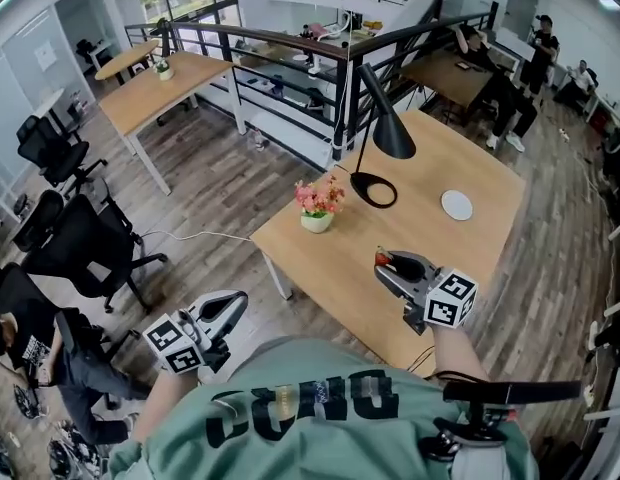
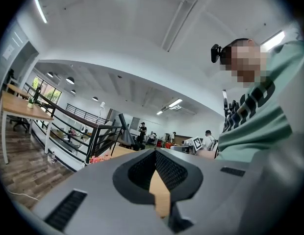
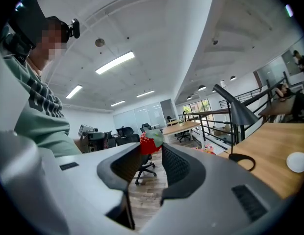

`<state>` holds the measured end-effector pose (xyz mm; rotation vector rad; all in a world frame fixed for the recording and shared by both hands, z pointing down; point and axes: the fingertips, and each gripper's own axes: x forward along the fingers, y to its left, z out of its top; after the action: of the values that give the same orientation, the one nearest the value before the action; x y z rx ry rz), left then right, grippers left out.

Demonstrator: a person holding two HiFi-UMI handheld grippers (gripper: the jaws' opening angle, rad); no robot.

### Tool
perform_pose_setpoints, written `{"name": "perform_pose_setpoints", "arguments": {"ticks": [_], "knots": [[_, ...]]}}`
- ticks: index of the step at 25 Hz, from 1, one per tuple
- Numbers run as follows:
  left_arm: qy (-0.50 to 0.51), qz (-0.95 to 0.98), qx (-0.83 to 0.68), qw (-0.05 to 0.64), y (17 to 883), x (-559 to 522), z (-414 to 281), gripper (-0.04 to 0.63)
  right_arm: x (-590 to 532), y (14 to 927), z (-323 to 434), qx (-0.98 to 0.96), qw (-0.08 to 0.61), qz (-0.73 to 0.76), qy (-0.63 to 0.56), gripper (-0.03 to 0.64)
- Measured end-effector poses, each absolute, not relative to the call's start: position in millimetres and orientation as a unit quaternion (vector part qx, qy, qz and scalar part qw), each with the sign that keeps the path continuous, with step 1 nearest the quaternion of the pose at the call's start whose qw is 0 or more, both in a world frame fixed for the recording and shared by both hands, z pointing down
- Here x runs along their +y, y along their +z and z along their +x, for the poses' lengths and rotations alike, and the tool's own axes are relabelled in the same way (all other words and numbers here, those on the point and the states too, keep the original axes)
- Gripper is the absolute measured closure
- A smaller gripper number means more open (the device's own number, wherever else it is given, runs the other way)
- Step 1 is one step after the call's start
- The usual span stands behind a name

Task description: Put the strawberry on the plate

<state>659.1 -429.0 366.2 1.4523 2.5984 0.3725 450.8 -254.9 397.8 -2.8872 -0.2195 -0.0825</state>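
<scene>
Red, with a green leaf cap, the strawberry [image 3: 148,143] sat pinched at the very tips of the right gripper [image 3: 151,150]. The two dark ribbed pads pressed on it from either side, and the jaws stood at a middling width set by the fruit. Behind the berry the gap between the pads was bare.

In the head view the right gripper [image 1: 392,268] hung over the near part of the light wooden table [image 1: 330,268], and the strawberry [image 1: 383,261] showed as a small red spot at its far end, lifted clear of the tabletop. The white plate [image 1: 456,205] lay farther out on the table and to the right, well apart from the berry, with nothing on it. In the right gripper view the plate [image 3: 297,161] showed at the far right edge. A black desk lamp [image 1: 388,133] stood with its ring base to the left of the plate, and a small pot of pink flowers [image 1: 318,206] stood near the table's left edge.

The left gripper [image 1: 235,301] was held off the table's left side, over the wood floor and close to the person's green sweatshirt [image 1: 320,408]. In its own view the left gripper [image 2: 155,152] had its pads meeting at the tips, with nothing between them
</scene>
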Motion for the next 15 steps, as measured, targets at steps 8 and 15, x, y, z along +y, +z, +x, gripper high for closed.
{"name": "perform_pose_setpoints", "arguments": {"ticks": [8, 15], "knots": [[0.142, 0.455, 0.877, 0.052, 365.8, -314.5, 593.6, 0.591, -160.7, 409.8, 387.2, -0.095, 0.121, -0.988, -0.008, 0.482], [0.156, 0.378, 0.912, 0.019, 378.2, -239.2, 565.9, 0.591, -122.7, 432.1, 343.1, -0.171, 0.149, -0.974, 0.001, 0.483]]}}
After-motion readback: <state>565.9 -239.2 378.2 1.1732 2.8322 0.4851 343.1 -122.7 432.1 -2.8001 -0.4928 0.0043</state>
